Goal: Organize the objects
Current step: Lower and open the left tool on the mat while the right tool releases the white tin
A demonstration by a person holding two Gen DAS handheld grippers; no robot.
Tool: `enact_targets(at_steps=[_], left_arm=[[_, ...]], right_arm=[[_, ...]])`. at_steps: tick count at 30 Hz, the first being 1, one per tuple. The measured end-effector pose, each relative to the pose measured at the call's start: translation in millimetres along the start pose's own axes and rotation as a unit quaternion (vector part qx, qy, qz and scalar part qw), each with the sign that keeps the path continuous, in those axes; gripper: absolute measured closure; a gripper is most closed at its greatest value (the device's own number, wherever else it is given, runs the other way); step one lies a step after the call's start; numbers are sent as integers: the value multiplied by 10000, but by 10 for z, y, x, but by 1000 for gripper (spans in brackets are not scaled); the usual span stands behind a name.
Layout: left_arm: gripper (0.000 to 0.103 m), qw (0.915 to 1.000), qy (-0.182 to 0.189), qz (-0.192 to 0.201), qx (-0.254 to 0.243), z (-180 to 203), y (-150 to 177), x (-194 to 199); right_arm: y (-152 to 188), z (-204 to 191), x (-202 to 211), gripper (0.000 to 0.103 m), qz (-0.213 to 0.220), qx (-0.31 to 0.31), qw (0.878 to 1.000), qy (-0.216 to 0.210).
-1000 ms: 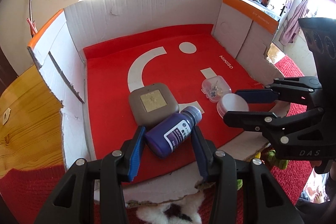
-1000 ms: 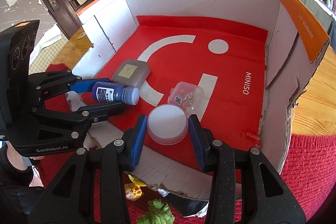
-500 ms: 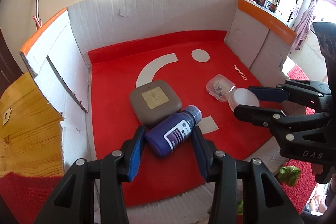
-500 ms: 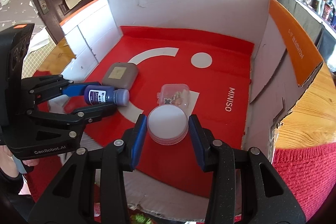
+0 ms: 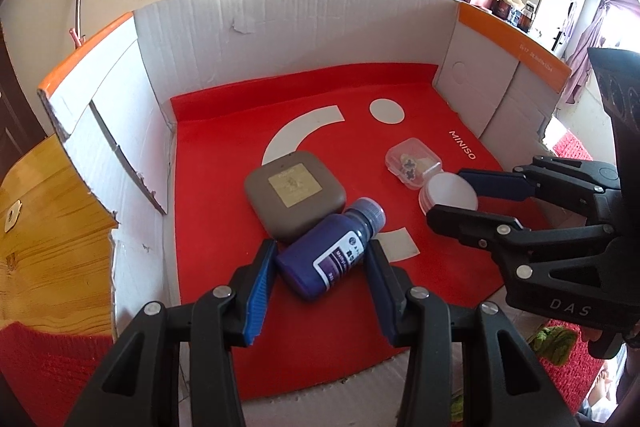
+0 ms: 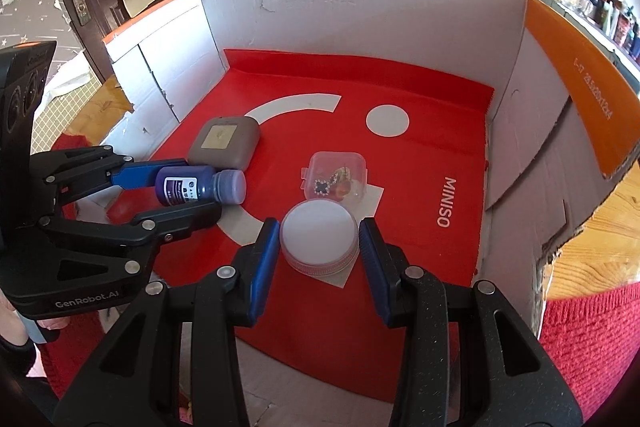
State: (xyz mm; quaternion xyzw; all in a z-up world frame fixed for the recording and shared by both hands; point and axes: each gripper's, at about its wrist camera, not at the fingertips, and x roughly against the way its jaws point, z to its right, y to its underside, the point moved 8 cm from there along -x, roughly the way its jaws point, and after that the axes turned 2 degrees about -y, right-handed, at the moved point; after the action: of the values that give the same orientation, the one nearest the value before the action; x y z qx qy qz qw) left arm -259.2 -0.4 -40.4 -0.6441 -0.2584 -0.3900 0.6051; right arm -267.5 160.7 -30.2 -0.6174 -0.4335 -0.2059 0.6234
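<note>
— On the left? Left gripper (image 5: 320,275), its 2 blue pads pressed on the lying dark blue plastic bottle (image 5: 330,253), just beside a flat grey square case (image 5: 295,195), inside the white cardboard box (image 5: 280,39) with red floor.

— Further right? Small clear plastic box (image 6: 335,177) touching the round white-lidded jar (image 6: 319,241). Right gripper (image 6: 319,255) pinching this jar.

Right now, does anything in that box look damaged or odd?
Yes. The cardboard box has torn, ragged edges on its left wall and a small tear in its back wall. The purple bottle is tipped sideways between the left gripper's fingers.
</note>
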Motion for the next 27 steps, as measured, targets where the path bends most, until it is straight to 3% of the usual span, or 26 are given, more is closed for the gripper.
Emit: enact_targets(at_steps=[20,27], left_arm=[[56,9998,32,67,191,96,200,163],[56,9997,-32,-7,241,46,76,69]], right_arm=[[43,-30,20,63,23,506,9987,-100],[20,1,18,63,59,258,9996,-62]])
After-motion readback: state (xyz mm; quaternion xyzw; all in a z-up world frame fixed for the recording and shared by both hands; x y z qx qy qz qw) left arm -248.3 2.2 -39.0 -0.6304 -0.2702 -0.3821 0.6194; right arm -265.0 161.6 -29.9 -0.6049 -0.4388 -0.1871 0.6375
